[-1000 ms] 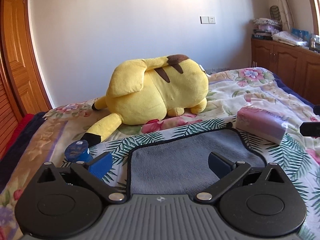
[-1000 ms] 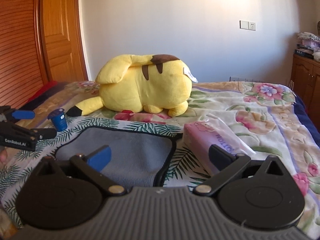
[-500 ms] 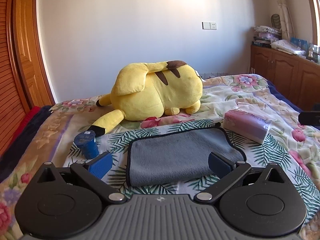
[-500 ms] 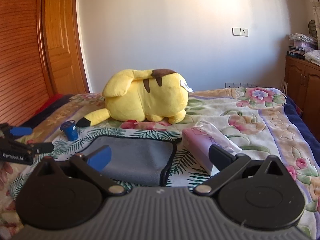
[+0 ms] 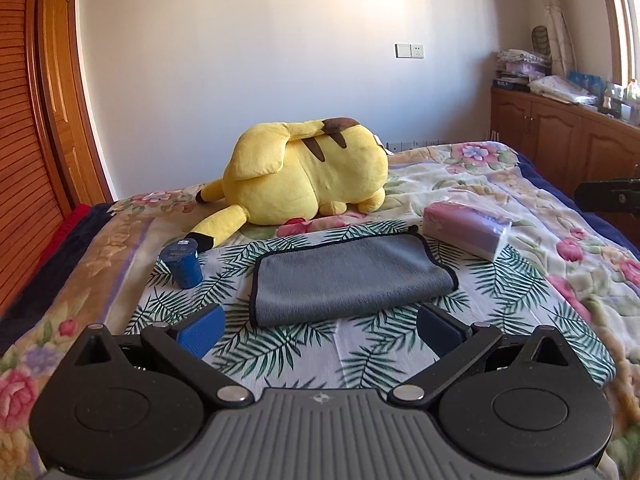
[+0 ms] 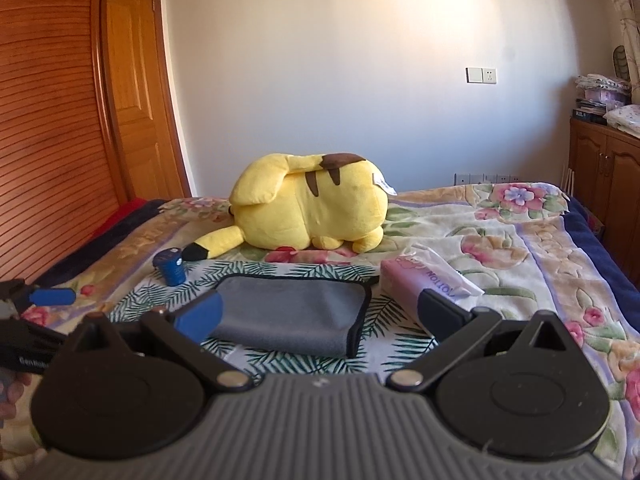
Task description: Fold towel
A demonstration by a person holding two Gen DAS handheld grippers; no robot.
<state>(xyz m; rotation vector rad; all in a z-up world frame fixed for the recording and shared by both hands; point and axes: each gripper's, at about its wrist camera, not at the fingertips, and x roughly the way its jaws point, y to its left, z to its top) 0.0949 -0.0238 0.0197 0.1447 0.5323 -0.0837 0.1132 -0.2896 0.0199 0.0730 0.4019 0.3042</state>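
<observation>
A grey towel (image 5: 352,276) with a black hem lies folded flat on the palm-leaf sheet of the bed; it also shows in the right wrist view (image 6: 292,312). My left gripper (image 5: 318,330) is open and empty, held back from the towel's near edge. My right gripper (image 6: 318,314) is open and empty, near the towel's near right side. The left gripper also shows at the left edge of the right wrist view (image 6: 36,308).
A big yellow plush toy (image 5: 308,172) lies behind the towel. A small blue cup (image 5: 182,264) stands left of it. A pink tissue pack (image 5: 466,228) lies to its right. A wooden door (image 6: 136,112) stands left, wooden cabinets (image 5: 568,140) right.
Both grippers have pulled back and up from the towel, so the whole folded towel and more of the bed now show. The towel has not moved. Both stay open.
</observation>
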